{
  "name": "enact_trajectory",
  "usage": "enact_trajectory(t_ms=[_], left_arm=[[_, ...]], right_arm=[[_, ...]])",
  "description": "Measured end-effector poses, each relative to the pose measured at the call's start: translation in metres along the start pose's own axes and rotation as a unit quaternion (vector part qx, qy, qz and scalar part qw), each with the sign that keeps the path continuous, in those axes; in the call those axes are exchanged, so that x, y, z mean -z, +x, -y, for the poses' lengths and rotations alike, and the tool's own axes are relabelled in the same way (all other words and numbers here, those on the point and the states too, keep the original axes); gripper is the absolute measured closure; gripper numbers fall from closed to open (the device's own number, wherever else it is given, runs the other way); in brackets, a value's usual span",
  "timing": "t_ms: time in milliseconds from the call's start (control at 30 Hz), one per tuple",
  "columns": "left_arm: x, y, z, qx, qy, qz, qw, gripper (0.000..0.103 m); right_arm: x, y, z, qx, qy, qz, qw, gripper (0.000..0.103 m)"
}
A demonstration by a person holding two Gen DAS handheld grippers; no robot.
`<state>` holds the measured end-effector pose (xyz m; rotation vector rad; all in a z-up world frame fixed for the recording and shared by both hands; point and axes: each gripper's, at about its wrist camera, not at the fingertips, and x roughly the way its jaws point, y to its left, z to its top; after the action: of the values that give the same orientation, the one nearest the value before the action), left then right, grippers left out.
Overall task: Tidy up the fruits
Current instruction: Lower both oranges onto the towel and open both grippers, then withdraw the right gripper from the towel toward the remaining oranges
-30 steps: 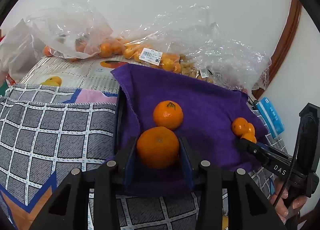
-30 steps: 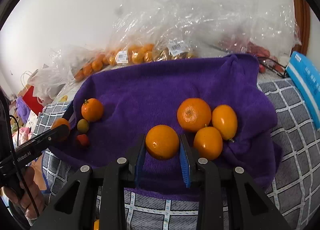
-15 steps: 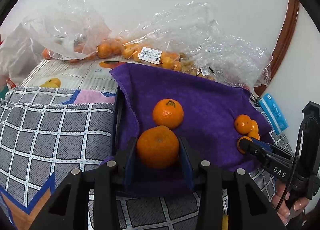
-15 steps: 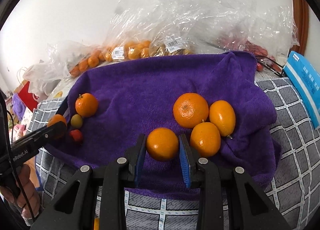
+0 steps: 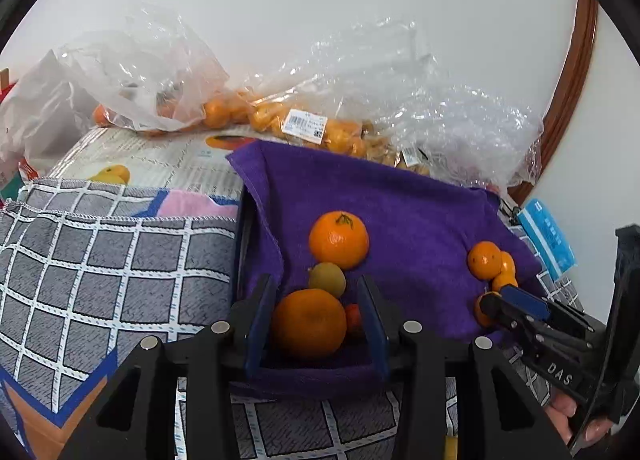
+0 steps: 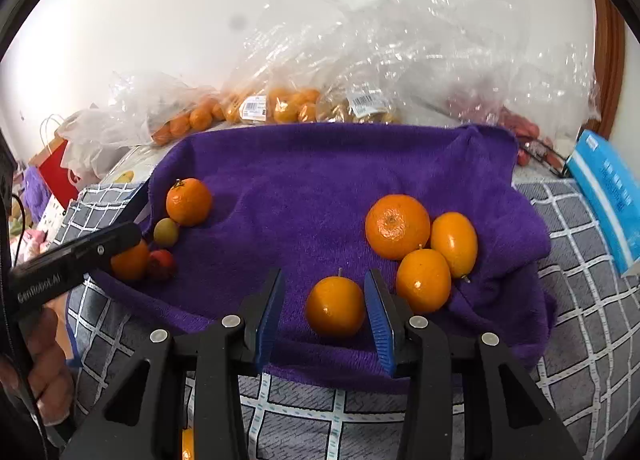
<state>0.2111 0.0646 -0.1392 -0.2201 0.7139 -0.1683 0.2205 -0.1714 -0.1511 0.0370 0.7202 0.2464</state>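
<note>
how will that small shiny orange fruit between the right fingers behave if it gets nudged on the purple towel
The small glossy orange fruit is nearly round, so it would probably roll if pushed. The soft purple towel looks plush and should slow it. Its skin shines, so it may be a little slippery. The right gripper is opening around it, and a gap shows at the left pad.

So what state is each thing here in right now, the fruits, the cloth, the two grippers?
Left gripper: around a mandarin, pads not clearly pressing.
Right gripper: opening, kumquat lying loose between.
Purple towel: spread out, rumpled.
Right fruit cluster: resting, touching.
Stemmed mandarin: resting free.
Plastic bags: crumpled, holding fruit.
</note>
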Motion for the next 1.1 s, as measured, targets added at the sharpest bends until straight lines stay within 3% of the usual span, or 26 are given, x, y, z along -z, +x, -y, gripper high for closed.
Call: enact_trajectory(t_ms=[133,300,467,600,867,1100], left_arm=[[-0.002,-0.008,-0.002,-0.003,-0.004,0.019,0.9998,0.061],[-0.004,-0.017,-0.002,-0.005,-0.009,0.040,0.9991,0.058],[-0.003,-0.020,0.000,-0.003,-0.010,0.044,0.9990,0.058],[-0.001,-0.022,0.005,-0.016,0.001,0.055,0.9984,0.058],[-0.002,-0.027,0.006,-0.017,-0.002,0.058,0.9982,0.058],[-0.004,-0.035,-0.002,-0.010,-0.020,0.064,0.9977,0.055]], right_arm=[[0.001,-0.008,-0.004,0.000,-0.007,0.021,1.000,0.060],[0.003,-0.022,-0.003,0.008,-0.003,0.067,0.998,0.049],[0.002,-0.023,-0.006,0.012,-0.012,0.066,0.998,0.048],[0.004,-0.034,0.002,-0.038,0.024,0.070,0.997,0.048],[0.020,-0.049,-0.002,-0.037,0.051,0.023,0.998,0.048],[0.053,-0.066,-0.024,-0.070,0.057,-0.006,0.996,0.061]])
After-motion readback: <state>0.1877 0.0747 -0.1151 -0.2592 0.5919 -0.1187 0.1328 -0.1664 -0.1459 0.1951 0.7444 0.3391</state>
